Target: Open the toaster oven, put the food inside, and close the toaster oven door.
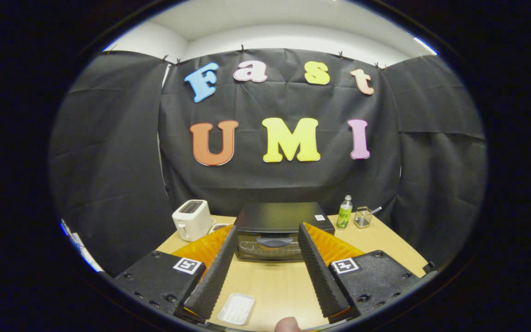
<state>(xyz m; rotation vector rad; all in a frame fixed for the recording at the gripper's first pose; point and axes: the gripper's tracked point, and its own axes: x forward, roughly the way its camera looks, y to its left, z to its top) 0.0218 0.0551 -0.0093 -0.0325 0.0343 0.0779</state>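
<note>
Gripper view: task looks barely started. The toaster oven (277, 230) sits at the far middle of the counter (274, 286), straight ahead beyond the fingers, door up and closed, handle on the front untouched. So, judging from this: open, load and close are all left to do.

The gripper (268, 272) is spread wide, fingers released, nothing between them but bare counter. They're well short of the oven door, framing it from a distance.

Food: a small white tray (236, 308) lies on the counter near the tip end of the left finger, close to the camera. Looks flat and pale; can't tell whether anything is on it or if this is the food itself. A fingertip (287, 324) of a person shows at the near edge.

Containers and other stuff:
- white toaster (192, 219) left of the oven, slots on top, contents not visible.
- green bottle (344, 212) right of the oven, capped, upright.
- small wire basket (362, 217) just beside the bottle, something thin sticking out of it, can't tell what.

Oven inside: glass is dark, can't tell what's in there.
</note>
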